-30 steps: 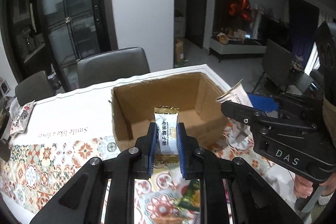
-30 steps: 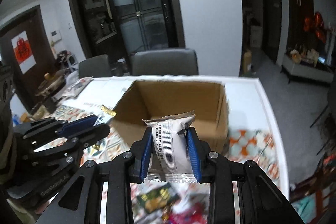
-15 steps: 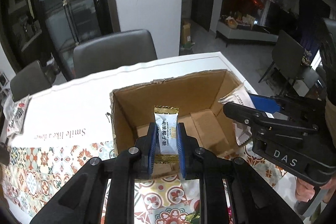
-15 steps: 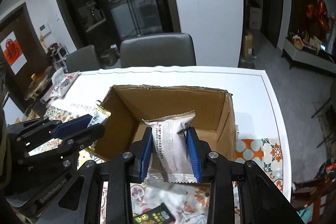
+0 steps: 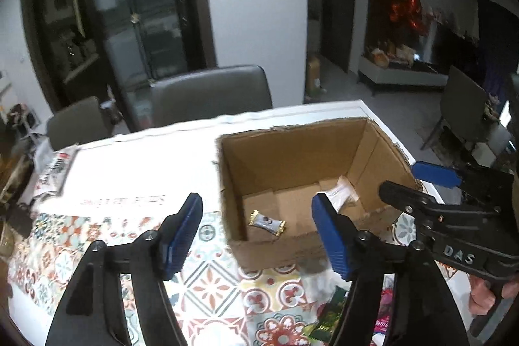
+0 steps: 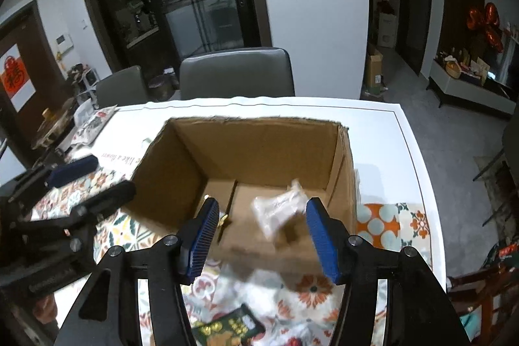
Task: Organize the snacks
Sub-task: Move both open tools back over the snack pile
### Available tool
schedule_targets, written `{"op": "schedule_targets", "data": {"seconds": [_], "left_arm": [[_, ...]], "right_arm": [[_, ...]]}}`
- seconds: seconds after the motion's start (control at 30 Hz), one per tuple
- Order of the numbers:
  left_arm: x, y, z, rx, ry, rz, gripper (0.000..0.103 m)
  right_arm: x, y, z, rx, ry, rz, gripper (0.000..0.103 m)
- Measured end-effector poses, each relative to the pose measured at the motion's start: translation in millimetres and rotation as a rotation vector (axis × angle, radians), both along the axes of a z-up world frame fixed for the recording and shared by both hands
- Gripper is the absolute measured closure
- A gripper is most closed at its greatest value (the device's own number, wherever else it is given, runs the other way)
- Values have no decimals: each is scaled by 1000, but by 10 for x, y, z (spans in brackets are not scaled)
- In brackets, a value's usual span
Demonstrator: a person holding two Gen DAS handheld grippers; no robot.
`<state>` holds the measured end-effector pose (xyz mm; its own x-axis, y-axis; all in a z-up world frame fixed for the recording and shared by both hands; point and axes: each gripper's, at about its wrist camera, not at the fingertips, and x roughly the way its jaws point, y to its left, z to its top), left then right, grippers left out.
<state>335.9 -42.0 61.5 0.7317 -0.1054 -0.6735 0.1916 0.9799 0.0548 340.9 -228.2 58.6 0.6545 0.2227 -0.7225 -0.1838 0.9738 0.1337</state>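
An open cardboard box [image 5: 373, 148] [image 6: 181, 161] stands on the table. My left gripper [image 5: 256, 229] is open and empty just in front of the box; a small gold-ended snack packet [image 5: 267, 222] lies on the box floor. My right gripper [image 6: 259, 232] is open and empty over the box's near edge; a white snack packet [image 6: 279, 211], blurred, is inside the box and also shows in the left wrist view [image 5: 340, 193]. The right gripper [image 5: 421, 187] shows at the right of the left wrist view, the left gripper [image 6: 94, 180] at the left of the right wrist view.
Loose snack packets lie on the patterned tablecloth near me, among them a green packet [image 6: 230, 326] [image 5: 327, 316]. A white bag [image 5: 52, 171] sits at the table's far left. Grey chairs [image 6: 236, 73] stand behind the table.
Both grippers have opened and let go of their packets. The gold-ended packet and the white packet have dropped into the box.
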Motion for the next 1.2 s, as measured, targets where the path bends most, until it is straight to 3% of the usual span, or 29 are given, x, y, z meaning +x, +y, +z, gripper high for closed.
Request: {"op": "schedule_targets", "data": {"seconds": [0.23,0.37,0.53,0.97,1.2], "left_arm": [[-529,168,97,-19,-57,21,27],[-891,198,142,-12,-118,16,21],[-1210,215,17,0,-135,0,19],[-1716,285,-663,-25,34,-11,19],[-1815,292,-1060,-48,159,-21,19]], "right_arm": [[-545,152,114,-27,-86,50,46],[-822,155,123,5,-95,68,42],[-1187,185,-12,1,-97,81,41],[-1759,235,-450,-53,-27,100,41],[-1915,275,-765,-38,75,117,41]]}}
